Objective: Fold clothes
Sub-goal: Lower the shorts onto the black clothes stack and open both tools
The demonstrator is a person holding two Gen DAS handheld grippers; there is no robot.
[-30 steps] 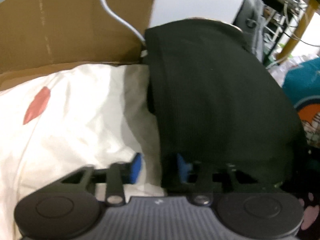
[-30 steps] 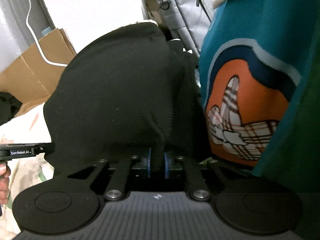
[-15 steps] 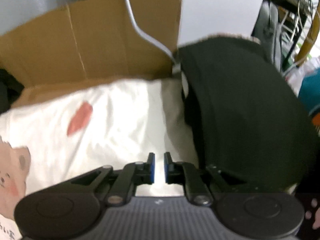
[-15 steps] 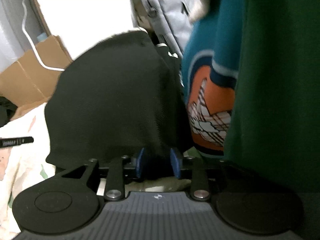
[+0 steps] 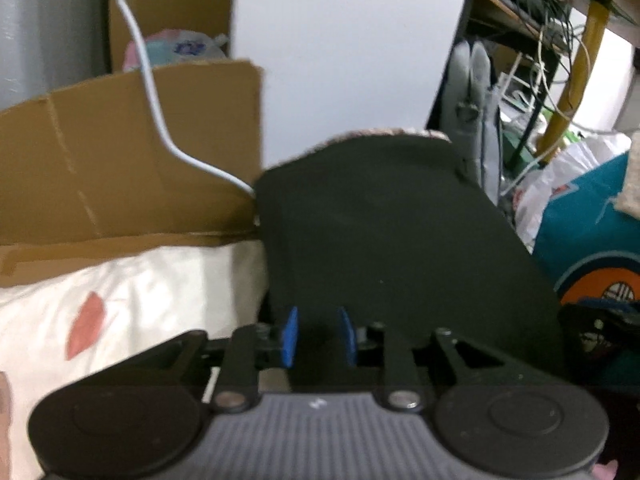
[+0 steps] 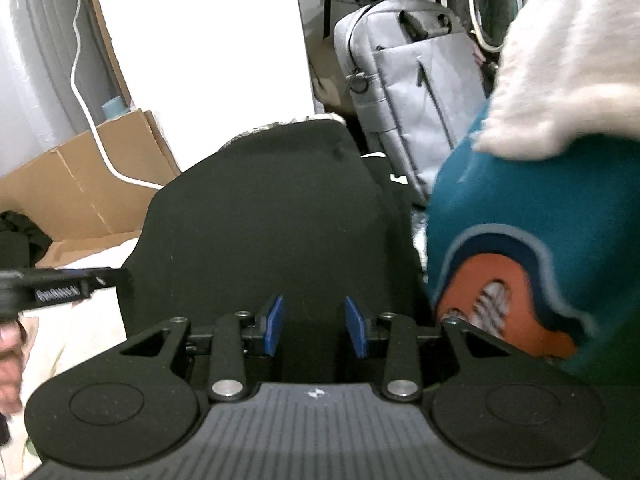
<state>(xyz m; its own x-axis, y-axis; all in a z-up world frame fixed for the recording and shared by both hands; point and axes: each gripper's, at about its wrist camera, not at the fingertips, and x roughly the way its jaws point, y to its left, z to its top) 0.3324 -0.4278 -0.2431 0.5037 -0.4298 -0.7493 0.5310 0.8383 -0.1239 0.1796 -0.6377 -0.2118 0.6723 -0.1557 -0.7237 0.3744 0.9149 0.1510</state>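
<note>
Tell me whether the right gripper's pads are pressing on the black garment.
Apart. The right wrist view shows the right gripper with both blue pads standing clear, and the black garment seen through the open gap between them.

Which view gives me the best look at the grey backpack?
The right wrist view: the grey backpack stands upright behind the black garment, with its front, zips and strap ring showing. The left wrist view shows only a blurred grey sliver of it at the right, past the garment's far edge.
</note>
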